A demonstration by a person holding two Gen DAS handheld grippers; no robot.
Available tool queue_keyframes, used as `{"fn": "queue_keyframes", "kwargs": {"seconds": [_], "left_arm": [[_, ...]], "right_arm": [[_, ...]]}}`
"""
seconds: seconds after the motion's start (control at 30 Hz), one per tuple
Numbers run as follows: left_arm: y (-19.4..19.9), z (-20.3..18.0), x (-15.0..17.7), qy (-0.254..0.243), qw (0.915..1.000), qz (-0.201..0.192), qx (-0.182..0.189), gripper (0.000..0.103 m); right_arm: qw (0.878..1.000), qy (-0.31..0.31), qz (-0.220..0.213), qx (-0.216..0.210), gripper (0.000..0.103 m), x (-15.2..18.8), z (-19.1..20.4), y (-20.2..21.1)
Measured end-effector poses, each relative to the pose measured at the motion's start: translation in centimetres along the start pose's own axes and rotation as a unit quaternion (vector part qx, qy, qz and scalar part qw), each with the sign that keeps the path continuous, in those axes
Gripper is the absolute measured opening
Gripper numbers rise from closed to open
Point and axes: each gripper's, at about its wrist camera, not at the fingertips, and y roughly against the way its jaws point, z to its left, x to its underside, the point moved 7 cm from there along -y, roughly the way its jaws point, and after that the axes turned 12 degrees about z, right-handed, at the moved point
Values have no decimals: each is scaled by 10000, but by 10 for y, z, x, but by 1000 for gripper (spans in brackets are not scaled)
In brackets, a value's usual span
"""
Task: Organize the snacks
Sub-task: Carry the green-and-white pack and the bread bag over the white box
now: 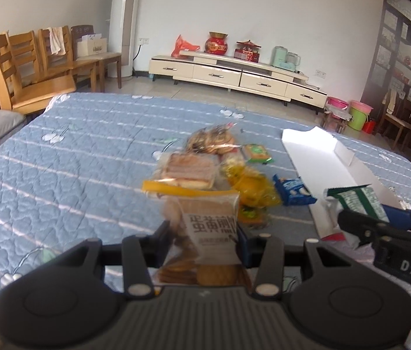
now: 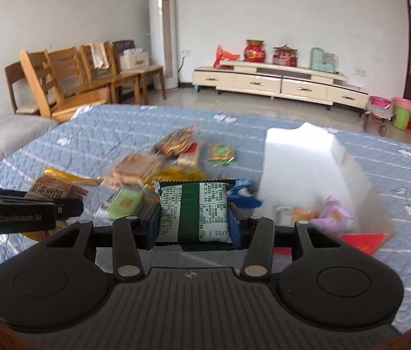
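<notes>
My left gripper (image 1: pixel 204 240) is shut on a clear cookie packet with a yellow top band (image 1: pixel 205 227), held above the blue quilt. My right gripper (image 2: pixel 195 221) is shut on a green and white snack packet (image 2: pixel 195 211); this packet also shows at the right of the left wrist view (image 1: pixel 357 199). A white open box (image 2: pixel 301 169) lies to the right with a pink packet (image 2: pixel 333 215) and an orange one inside. A pile of loose snacks (image 1: pixel 205 157) lies in the middle of the quilt, with a blue packet (image 1: pixel 291 189) beside the box (image 1: pixel 322 157).
The quilt (image 1: pixel 74 160) covers a wide flat surface. Wooden chairs (image 1: pixel 30 67) stand at the back left, a low cream TV cabinet (image 1: pixel 234 75) along the far wall, coloured buckets (image 1: pixel 357 113) at the right. A red envelope (image 2: pixel 363 240) lies by the box.
</notes>
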Motion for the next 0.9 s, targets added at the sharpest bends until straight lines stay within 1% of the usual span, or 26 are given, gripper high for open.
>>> {"fn": "queue_keyframes", "kwargs": {"seconds": [0.23, 0.6, 0.9], "left_arm": [[6, -24, -9, -221, 9997, -116, 34, 45], [9, -60, -22, -540, 9982, -214, 150, 45], [5, -84, -28, -741, 9968, -207, 227, 45]], "right_arm": [[9996, -159, -190, 137, 58, 2, -17, 21], [9982, -351, -367, 334, 58, 3, -37, 34], [9966, -560, -406, 444, 58, 0, -57, 41]]}}
